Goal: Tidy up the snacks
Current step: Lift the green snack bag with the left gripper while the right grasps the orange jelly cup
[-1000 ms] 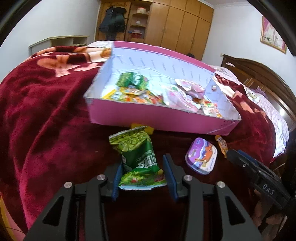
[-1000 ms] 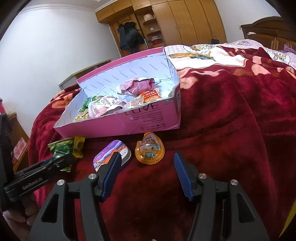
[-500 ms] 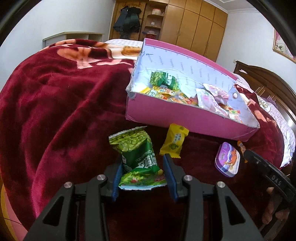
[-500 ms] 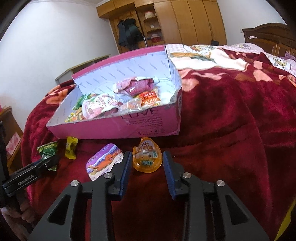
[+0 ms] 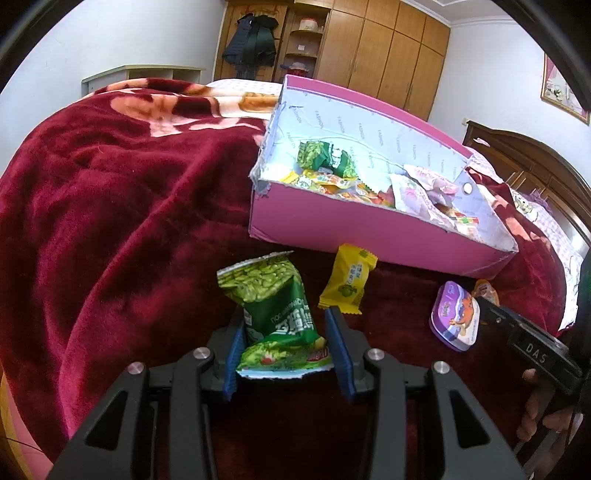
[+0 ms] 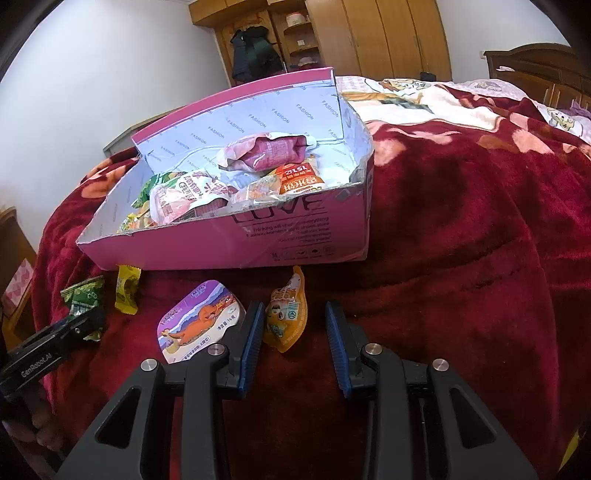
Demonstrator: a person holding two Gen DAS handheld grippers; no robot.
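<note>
On the red blanket stands a pink box holding several snack packets. My left gripper is shut on a green snack packet, short of the box's front wall. A yellow packet lies beside it. My right gripper is shut on an orange jelly cup, which stands tipped on edge against the left pad. A purple tub lies just left of the right gripper.
The red blanket covers the whole bed and folds into ridges right of the box. A wooden headboard and a wardrobe stand behind. A hand holds the right gripper.
The left gripper drew back from the box with the green packet, and the yellow packet came into view. The right jaws closed around the orange jelly cup, which then tipped up on edge.
</note>
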